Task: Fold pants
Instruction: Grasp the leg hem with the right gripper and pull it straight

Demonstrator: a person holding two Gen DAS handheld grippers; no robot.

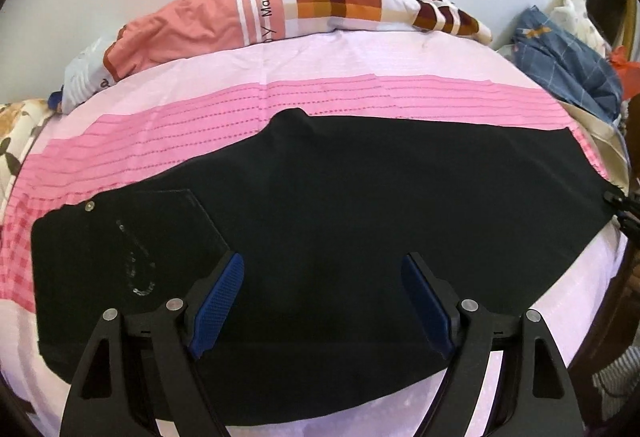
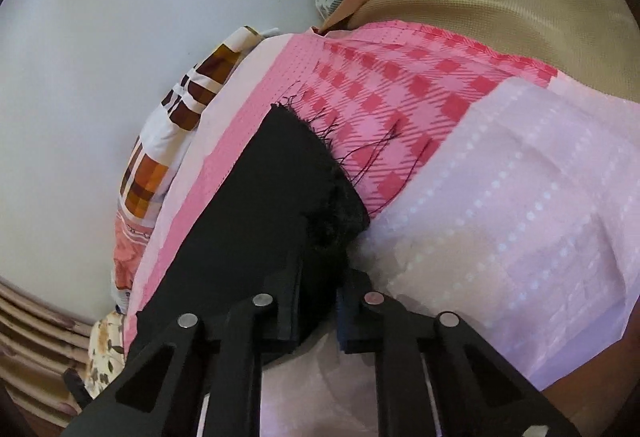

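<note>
Lying flat across the pink bedsheet, the soft, floppy black pants are pinched at their frayed hem by the right gripper, while the left gripper hovers spread above the near edge.

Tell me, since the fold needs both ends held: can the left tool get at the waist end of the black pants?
Probably yes. The left tool hangs open over the black pants, and nothing lies on the waist end to its left.
</note>
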